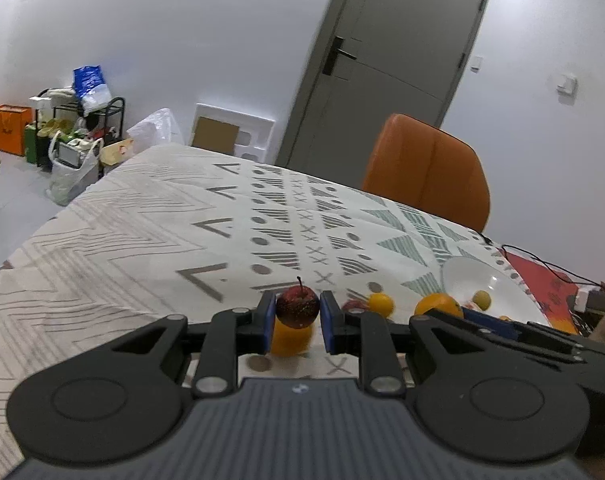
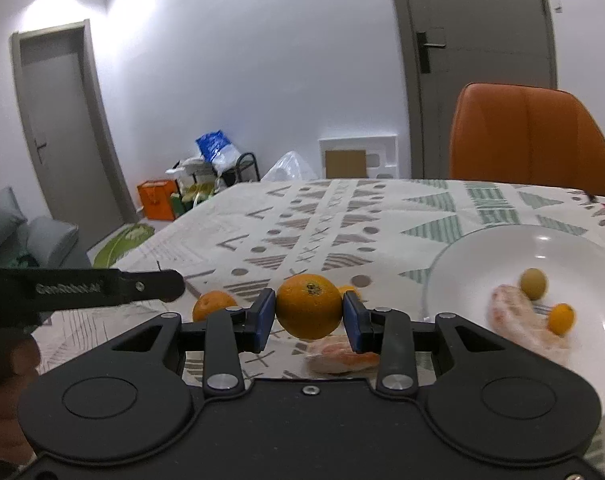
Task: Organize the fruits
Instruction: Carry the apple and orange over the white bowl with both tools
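plate [image 2: 502, 248] cut off by right edge, wrapped fruit [image 2: 518, 316] on it blurry, can't tell what. orange [image 1: 290, 340] half hidden behind apple [image 1: 297, 306]. left hand [image 2: 6, 392] mostly out of frame.

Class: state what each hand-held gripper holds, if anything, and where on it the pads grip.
Left hand-held gripper: small red apple, pinched at its sides. Right hand-held gripper: orange, pinched at its sides.
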### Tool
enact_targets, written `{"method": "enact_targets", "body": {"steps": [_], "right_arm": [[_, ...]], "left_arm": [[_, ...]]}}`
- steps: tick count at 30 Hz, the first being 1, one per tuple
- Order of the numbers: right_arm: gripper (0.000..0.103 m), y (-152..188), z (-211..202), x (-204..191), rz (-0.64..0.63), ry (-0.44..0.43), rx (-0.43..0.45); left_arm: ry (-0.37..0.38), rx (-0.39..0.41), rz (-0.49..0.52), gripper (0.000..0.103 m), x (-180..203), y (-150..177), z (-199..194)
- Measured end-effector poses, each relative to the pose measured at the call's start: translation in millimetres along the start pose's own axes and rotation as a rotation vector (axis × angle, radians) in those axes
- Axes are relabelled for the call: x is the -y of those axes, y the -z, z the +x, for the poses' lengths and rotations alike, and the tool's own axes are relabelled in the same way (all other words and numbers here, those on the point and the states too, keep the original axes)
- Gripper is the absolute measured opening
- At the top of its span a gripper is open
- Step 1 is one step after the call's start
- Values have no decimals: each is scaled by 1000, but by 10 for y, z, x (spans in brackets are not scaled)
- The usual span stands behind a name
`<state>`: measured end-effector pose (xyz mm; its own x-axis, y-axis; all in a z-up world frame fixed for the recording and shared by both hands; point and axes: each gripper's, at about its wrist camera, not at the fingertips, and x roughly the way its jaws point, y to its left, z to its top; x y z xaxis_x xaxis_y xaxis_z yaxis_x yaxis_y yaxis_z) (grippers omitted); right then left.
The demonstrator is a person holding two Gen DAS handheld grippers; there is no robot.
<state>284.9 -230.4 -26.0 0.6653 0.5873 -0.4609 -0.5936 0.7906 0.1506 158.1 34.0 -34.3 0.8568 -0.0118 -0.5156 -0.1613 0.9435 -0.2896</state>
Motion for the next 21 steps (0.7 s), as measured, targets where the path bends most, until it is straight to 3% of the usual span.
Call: {"method": "enact_targets", "body": {"steps": [21], "right_arm": [[35, 103, -491, 635, 97, 95, 72]], "left_arm": [[84, -22, 101, 22, 724, 68, 196]]}}
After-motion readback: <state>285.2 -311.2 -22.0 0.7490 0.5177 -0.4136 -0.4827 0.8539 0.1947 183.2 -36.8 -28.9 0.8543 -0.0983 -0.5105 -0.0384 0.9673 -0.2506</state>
